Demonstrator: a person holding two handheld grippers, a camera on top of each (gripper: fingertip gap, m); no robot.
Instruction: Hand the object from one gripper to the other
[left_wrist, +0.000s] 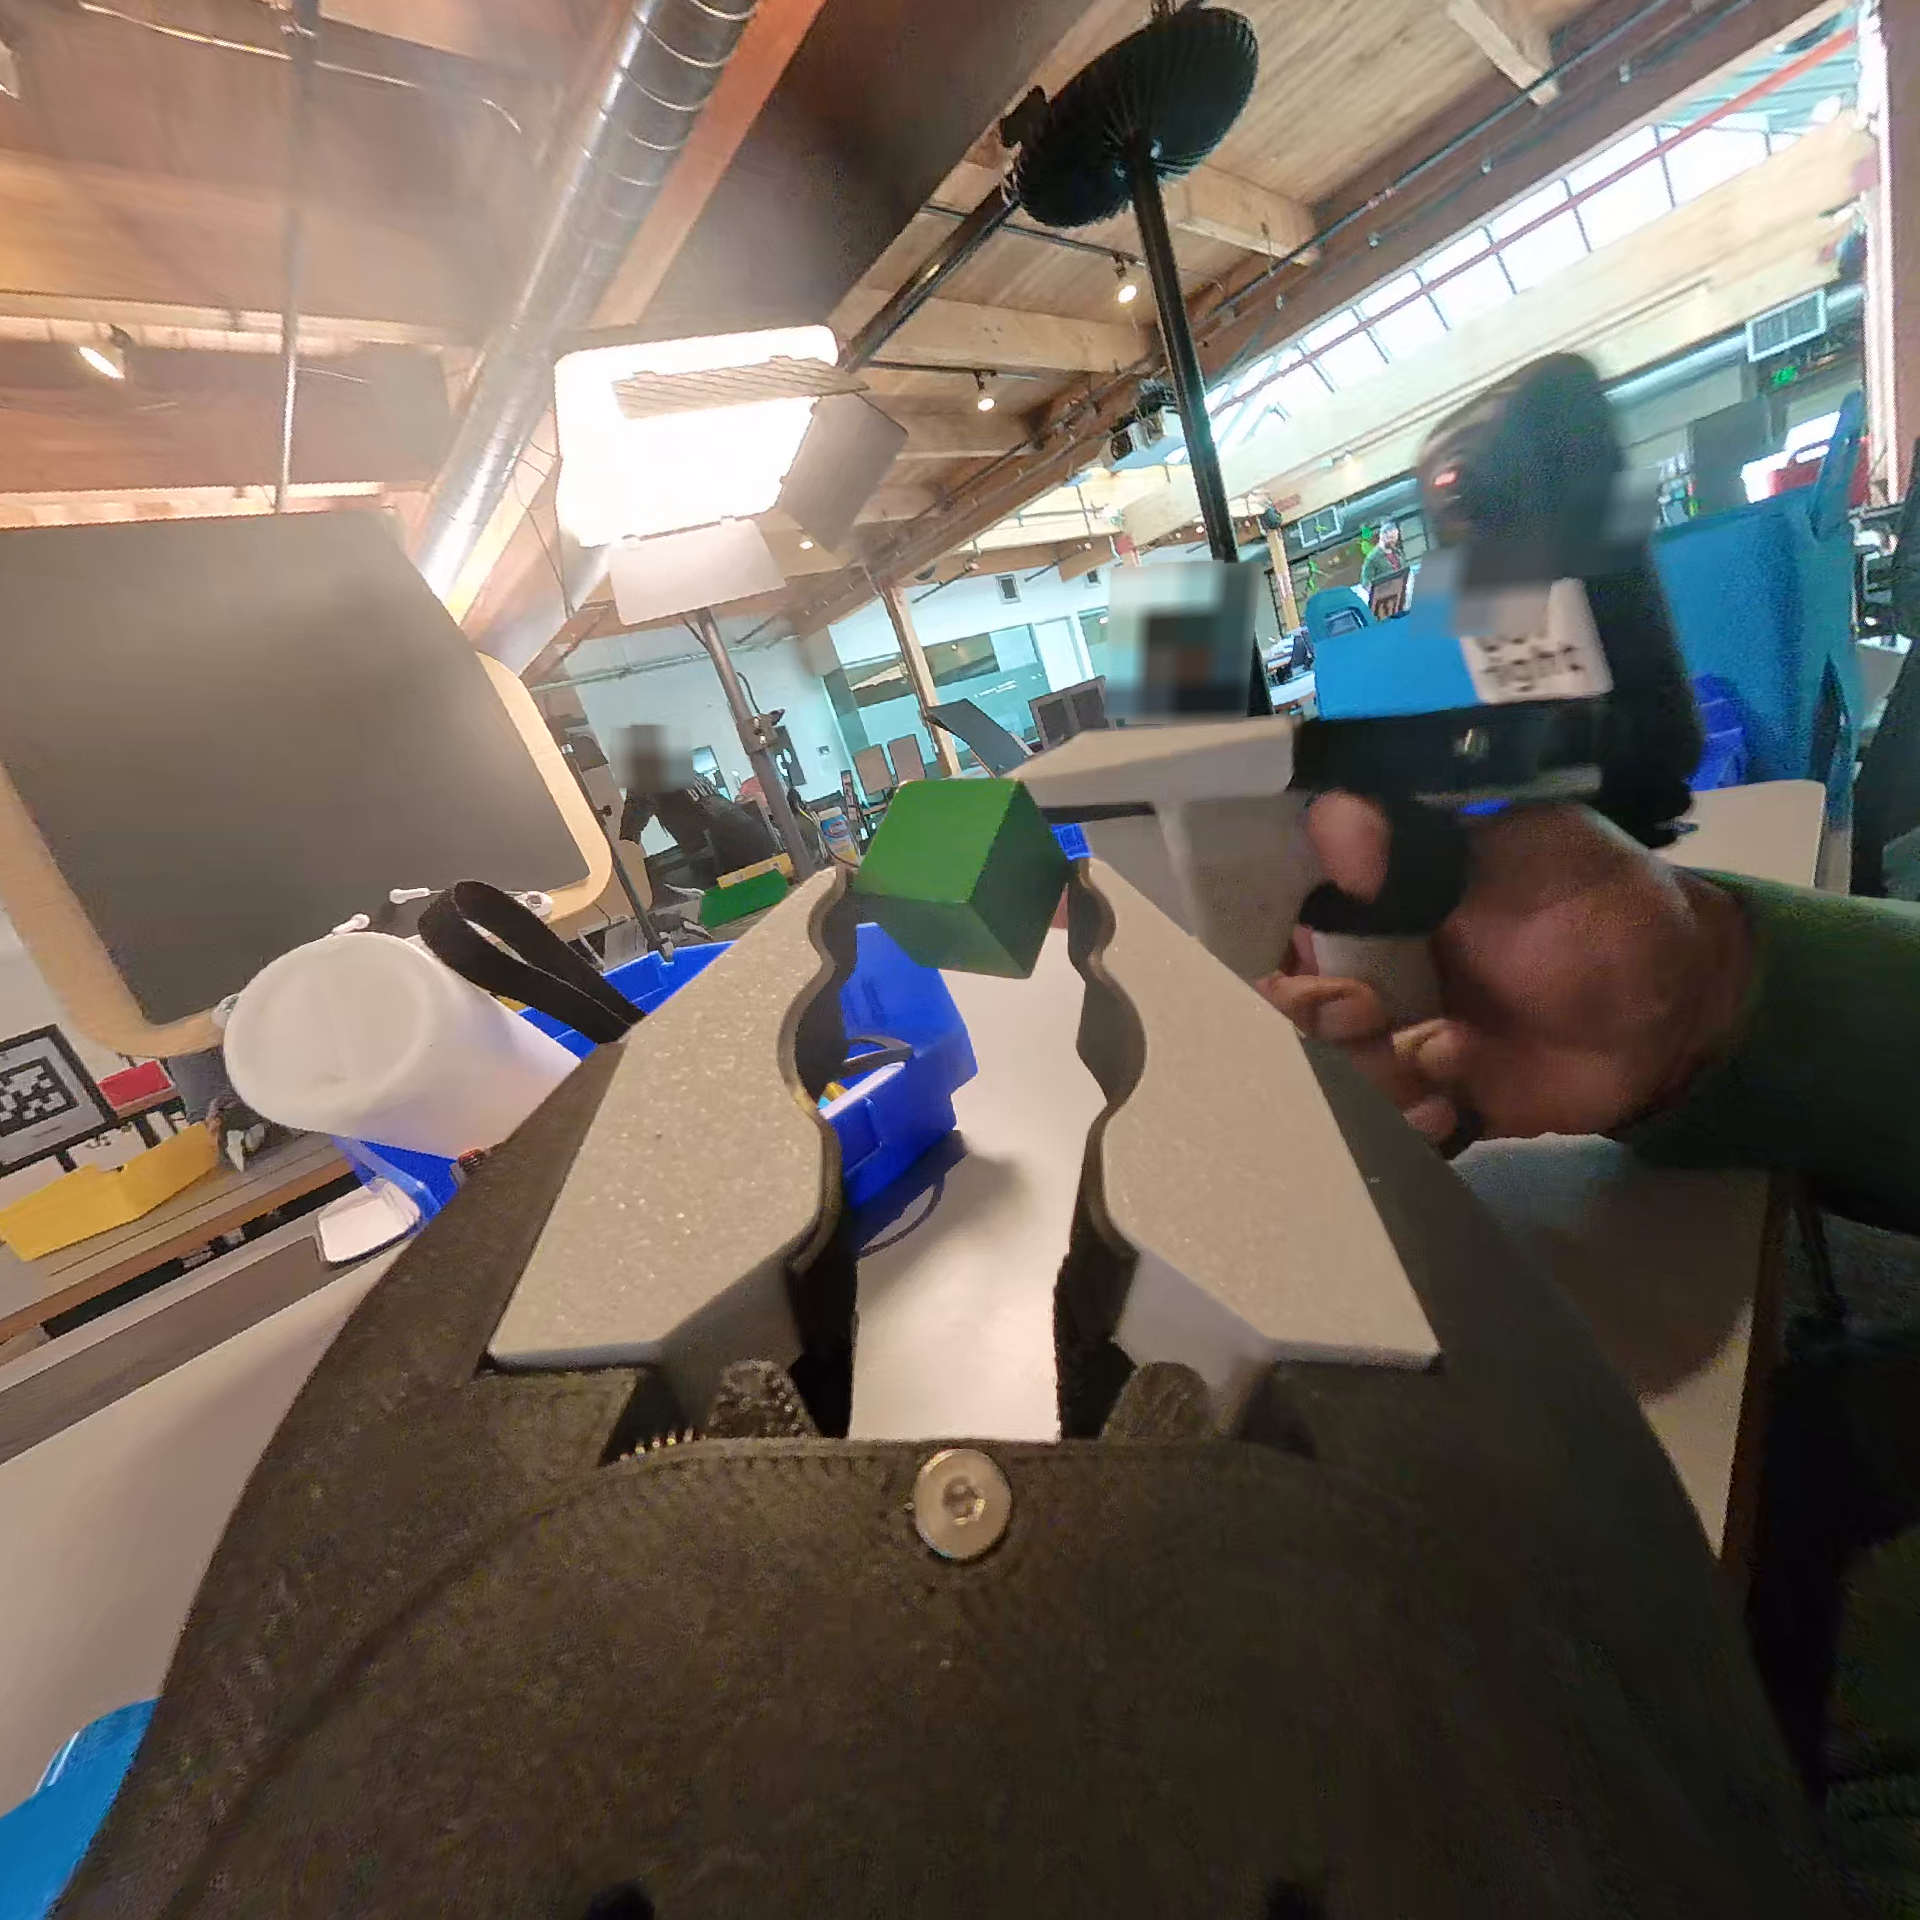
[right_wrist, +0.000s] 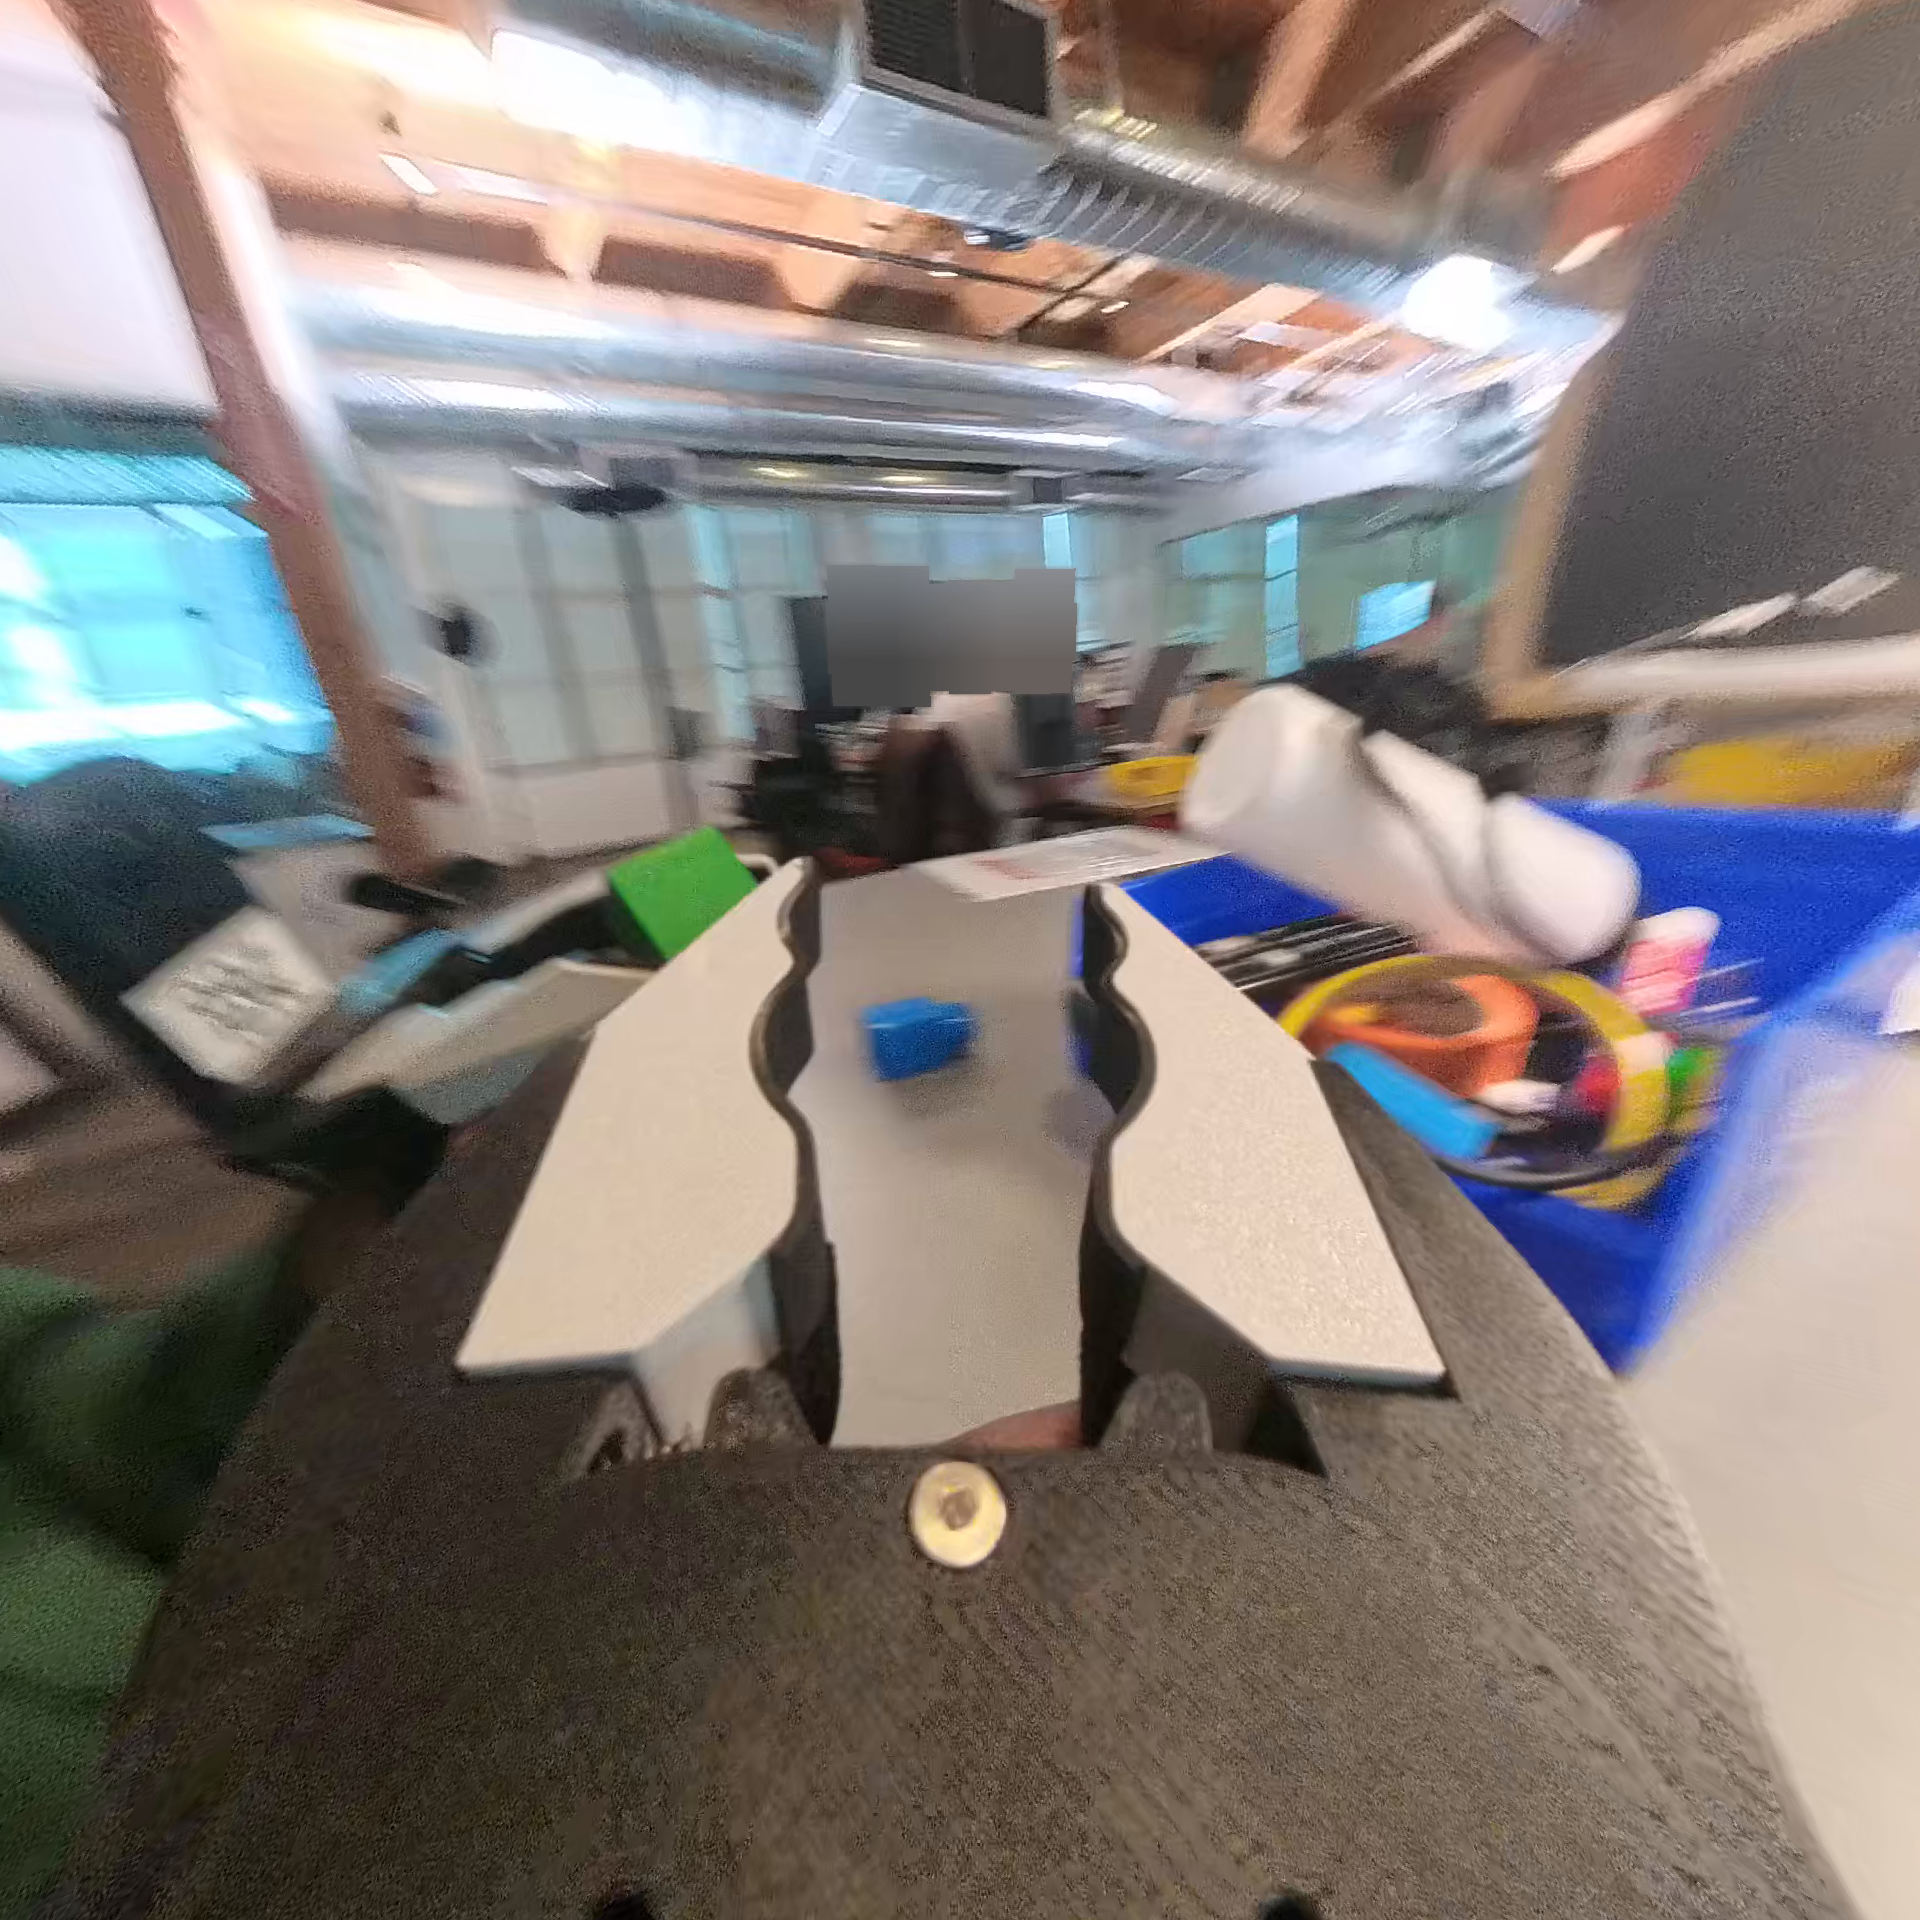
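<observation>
A green cube (left_wrist: 961, 878) is pinched between the fingertips of my left gripper (left_wrist: 956, 904), held up above the grey table (left_wrist: 966, 1299). My right gripper (left_wrist: 1091, 821), held by a hand (left_wrist: 1538, 987), comes in from the right with its fingertips just beside the cube's upper right corner. In the right wrist view my right gripper (right_wrist: 945, 904) is open and empty. There the green cube (right_wrist: 681, 904) sits just left of its left fingertip, in the blurred left gripper (right_wrist: 582, 956). A blue cube (right_wrist: 914, 1039) lies on the table beyond the open jaws.
A blue bin (left_wrist: 904, 1081) on the left holds a white roll (left_wrist: 384, 1039) and a black strap (left_wrist: 520, 956). In the right wrist view this bin (right_wrist: 1766, 883) also holds tape rolls (right_wrist: 1455, 1029). A black board (left_wrist: 260, 748) stands behind. A paper sheet (right_wrist: 1060, 862) lies at the table's far end.
</observation>
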